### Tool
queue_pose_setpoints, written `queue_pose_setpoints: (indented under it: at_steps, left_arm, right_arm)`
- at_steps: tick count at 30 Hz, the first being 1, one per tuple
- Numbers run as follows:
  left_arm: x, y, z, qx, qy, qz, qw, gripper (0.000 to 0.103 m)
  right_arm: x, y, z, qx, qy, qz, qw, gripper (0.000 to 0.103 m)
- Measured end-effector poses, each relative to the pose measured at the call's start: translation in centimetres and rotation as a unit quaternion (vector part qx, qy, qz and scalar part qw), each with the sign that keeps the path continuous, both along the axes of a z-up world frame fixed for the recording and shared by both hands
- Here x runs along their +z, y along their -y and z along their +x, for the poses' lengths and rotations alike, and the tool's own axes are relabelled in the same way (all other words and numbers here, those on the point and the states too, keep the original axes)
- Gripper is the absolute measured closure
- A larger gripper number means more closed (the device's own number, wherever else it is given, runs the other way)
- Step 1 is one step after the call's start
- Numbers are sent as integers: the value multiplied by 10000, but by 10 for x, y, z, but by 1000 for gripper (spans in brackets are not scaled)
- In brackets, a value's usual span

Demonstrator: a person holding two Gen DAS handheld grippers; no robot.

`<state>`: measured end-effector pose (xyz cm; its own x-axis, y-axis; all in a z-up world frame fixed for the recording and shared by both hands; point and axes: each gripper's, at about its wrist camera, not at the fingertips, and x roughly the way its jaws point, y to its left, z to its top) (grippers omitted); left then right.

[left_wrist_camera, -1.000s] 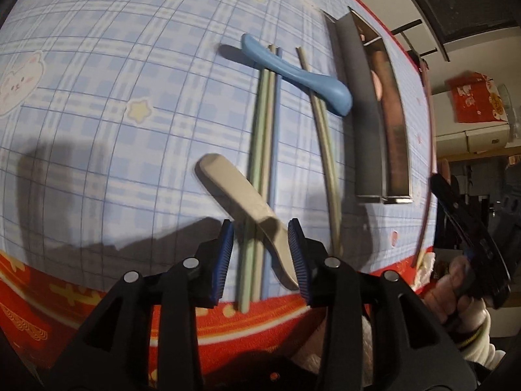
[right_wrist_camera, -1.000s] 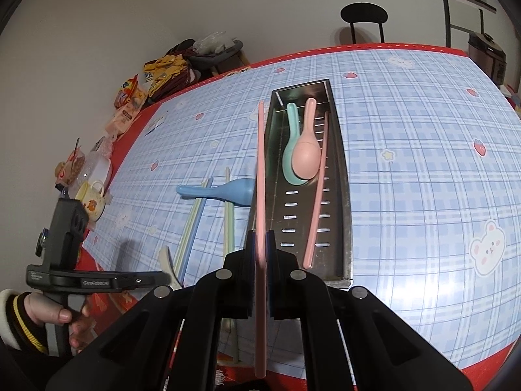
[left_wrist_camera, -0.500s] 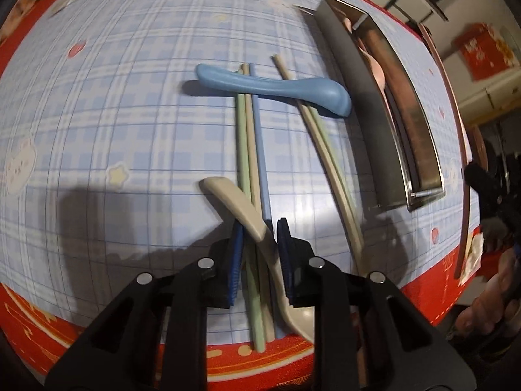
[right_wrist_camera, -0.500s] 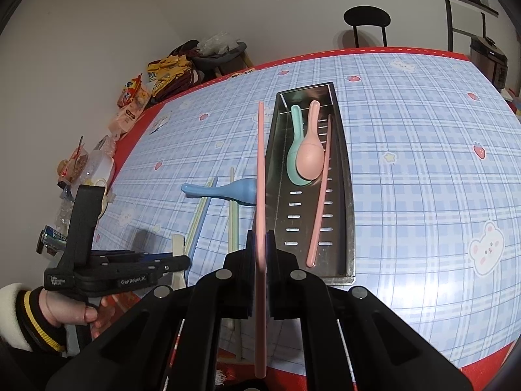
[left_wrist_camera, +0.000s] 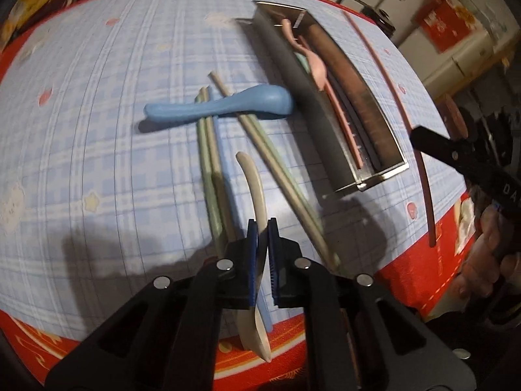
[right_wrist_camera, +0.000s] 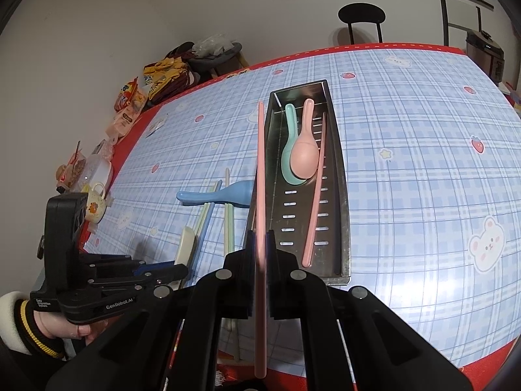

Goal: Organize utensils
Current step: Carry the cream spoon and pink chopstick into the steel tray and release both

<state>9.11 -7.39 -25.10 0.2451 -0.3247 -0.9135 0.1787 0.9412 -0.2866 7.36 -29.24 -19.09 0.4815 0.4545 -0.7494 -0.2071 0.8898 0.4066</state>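
So the left gripper [left_wrist_camera: 262,247] has just been closing and now it's clamped on the beige spoon [left_wrist_camera: 255,192], pads pinching it near where handle meets bowl, bowl end hanging back toward the camera. The spoon sits just left of the metal tray [left_wrist_camera: 332,137], among the loose chopsticks [left_wrist_camera: 208,150] on the checked tablecloth [left_wrist_camera: 97,97]. Looks like light, stiff plastic or ceramic, smooth and kinda slippery, so I'd guess it could swivel in the pads; gripping at the neck seems sensible.

The right gripper [right_wrist_camera: 260,244] is clenched on a pink chopstick [right_wrist_camera: 260,169], hovering along the tray's left wall.

Further out, a blue spoon [left_wrist_camera: 224,106] lies across the chopsticks, left of the tray.

The right wrist view looks straight into the tray: teal spoon [right_wrist_camera: 288,143], pink spoon [right_wrist_camera: 304,153] and another pink chopstick [right_wrist_camera: 314,195] inside. The left view mostly shows the tray's wall, but shows the grip on the beige spoon up close.
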Motion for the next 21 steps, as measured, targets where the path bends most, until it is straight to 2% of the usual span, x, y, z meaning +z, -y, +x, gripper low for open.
queue_pose_setpoints:
  at_steps: [4, 8, 15, 21]
  left_arm:
    - [4, -23, -1, 410, -147, -367, 9984, 93]
    - [19, -35, 5, 591, -156, -674, 9959, 93]
    - [57, -19, 40, 342, 206, -826, 9958, 93]
    - [72, 7, 83, 127, 339, -898, 9953, 92]
  right_arm:
    - [-1, 1, 1, -24, -15, 15, 10000, 96]
    - [-4, 7, 3, -113, -64, 65, 9999, 96]
    - [-5, 19, 14, -382, -145, 193, 9990, 96]
    - [-2, 25, 38, -546, -140, 129, 9983, 96]
